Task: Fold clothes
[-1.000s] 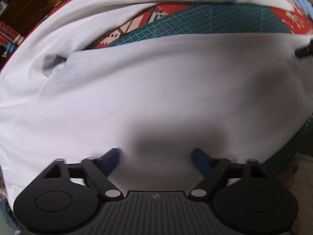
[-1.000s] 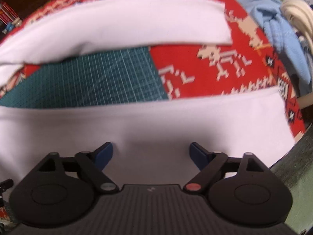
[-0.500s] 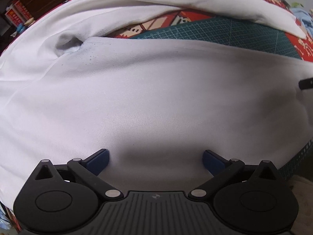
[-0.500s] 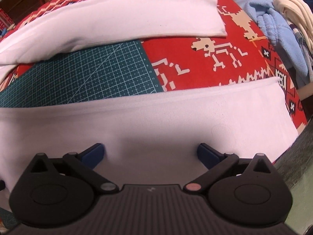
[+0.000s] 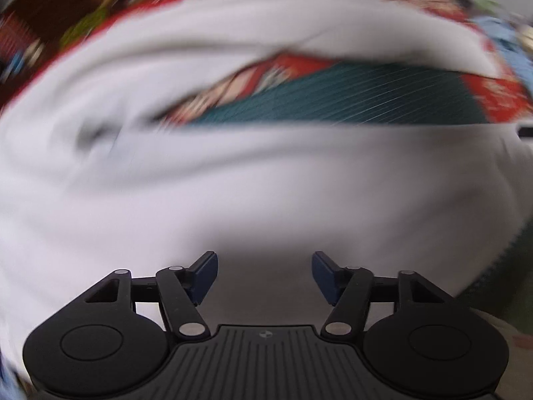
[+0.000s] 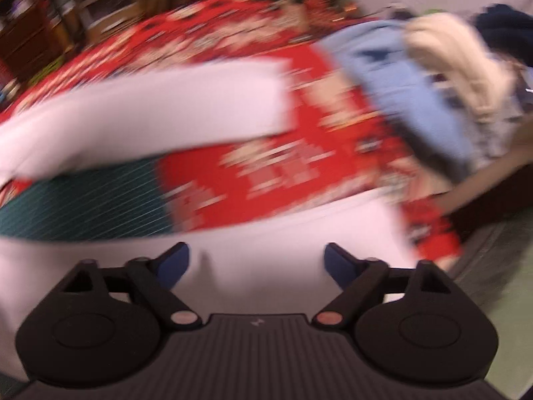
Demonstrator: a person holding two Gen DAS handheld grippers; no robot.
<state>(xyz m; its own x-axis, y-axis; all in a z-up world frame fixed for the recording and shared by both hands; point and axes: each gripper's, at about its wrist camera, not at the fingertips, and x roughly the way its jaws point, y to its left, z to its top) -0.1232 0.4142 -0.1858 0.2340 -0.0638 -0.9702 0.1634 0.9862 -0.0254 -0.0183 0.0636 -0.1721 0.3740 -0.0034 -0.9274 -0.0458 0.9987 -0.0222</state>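
Note:
A white garment (image 5: 233, 183) lies spread over the table, its near leg under my left gripper (image 5: 265, 275) and its far leg (image 5: 233, 33) curving across the back. Both frames are motion-blurred. My left gripper is open above the cloth with nothing between its blue pads. In the right wrist view the near leg's end (image 6: 266, 250) lies under my right gripper (image 6: 256, 266), which is open and empty. The far leg (image 6: 150, 113) stretches across the red cloth.
A green cutting mat (image 5: 333, 100) and a red patterned tablecloth (image 6: 299, 166) show between the two legs. A pile of light blue (image 6: 399, 83) and cream (image 6: 456, 60) clothes sits at the right. Shelves stand at the back left (image 6: 33, 16). The table edge drops off at the right.
Both grippers' fingers have drawn a little closer together than half a second ago but stay open. Both cameras have tilted up and are moving, showing more of the far table and clothes pile.

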